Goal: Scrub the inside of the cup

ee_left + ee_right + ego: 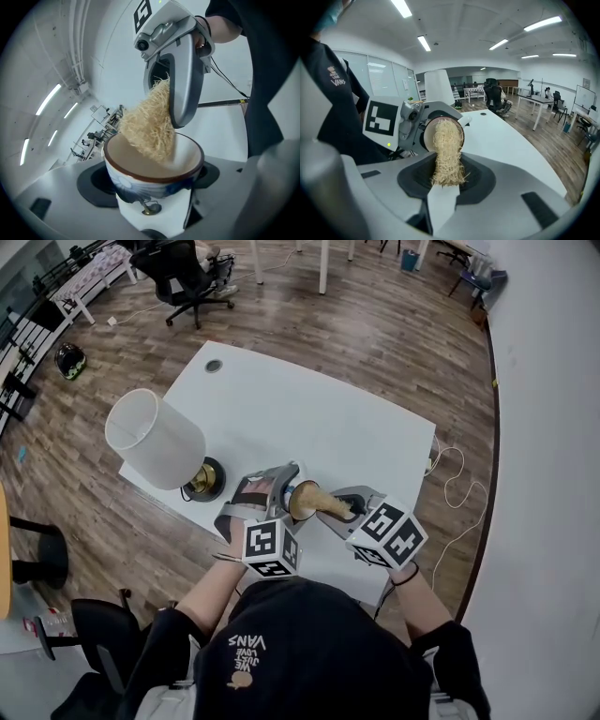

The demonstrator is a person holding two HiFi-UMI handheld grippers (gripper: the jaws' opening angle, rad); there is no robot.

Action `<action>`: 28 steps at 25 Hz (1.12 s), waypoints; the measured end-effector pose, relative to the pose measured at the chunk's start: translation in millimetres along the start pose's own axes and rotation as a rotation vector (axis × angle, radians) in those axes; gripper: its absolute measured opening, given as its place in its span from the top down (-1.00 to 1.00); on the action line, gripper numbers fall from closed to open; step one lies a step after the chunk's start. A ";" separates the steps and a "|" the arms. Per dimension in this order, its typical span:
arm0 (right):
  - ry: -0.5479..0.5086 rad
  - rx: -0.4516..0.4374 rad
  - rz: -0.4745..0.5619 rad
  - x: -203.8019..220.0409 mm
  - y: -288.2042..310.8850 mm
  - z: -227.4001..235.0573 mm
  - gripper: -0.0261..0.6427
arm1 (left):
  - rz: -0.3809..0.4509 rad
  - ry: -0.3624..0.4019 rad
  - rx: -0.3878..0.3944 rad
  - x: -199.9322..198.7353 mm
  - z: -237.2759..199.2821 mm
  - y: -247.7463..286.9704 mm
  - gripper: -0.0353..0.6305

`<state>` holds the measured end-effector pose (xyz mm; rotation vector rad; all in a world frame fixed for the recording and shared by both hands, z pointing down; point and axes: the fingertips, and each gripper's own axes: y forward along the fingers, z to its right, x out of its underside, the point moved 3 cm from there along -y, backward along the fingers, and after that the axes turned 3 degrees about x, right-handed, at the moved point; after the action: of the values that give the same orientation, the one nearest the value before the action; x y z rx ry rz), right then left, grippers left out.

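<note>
2 grippers meet over the white table point(309, 409): the left gripper point(154, 211) is clamped low on the wall of the blue-and-white cup point(140, 180), and the right gripper point(443, 190) pinches a straw-coloured scrubber point(447, 150) that dips into the cup's mouth. The cup looks like glazed ceramic, so it is probably stiff, slick and breakable, and that low hold suits it; the scrubber looks light and springy. "VANS" reads on the person's dark top point(248, 643).
</note>
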<state>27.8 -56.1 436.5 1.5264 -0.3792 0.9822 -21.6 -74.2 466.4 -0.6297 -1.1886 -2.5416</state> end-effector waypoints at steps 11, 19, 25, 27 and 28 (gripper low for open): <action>0.049 -0.129 0.020 -4.4 7.7 -21.6 0.62 | -0.007 0.016 0.011 1.0 -0.7 6.8 -0.34; 0.033 -0.034 0.015 -11.0 4.6 0.9 0.62 | -0.001 0.016 0.017 0.5 6.5 4.5 -0.34; 0.006 -0.042 -0.088 9.2 7.1 -3.7 0.62 | -0.013 0.014 0.011 6.5 2.8 8.0 -0.34; 0.010 -0.081 -0.099 11.0 9.3 -14.1 0.62 | -0.016 0.014 0.011 7.7 1.7 7.7 -0.34; 0.019 -0.102 -0.092 9.8 10.4 -19.2 0.62 | -0.016 0.014 0.012 7.9 2.1 7.3 -0.34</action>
<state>19.1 -37.8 449.2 1.4286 -0.3382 0.8915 -25.0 -77.6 476.3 -0.6019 -1.2077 -2.5455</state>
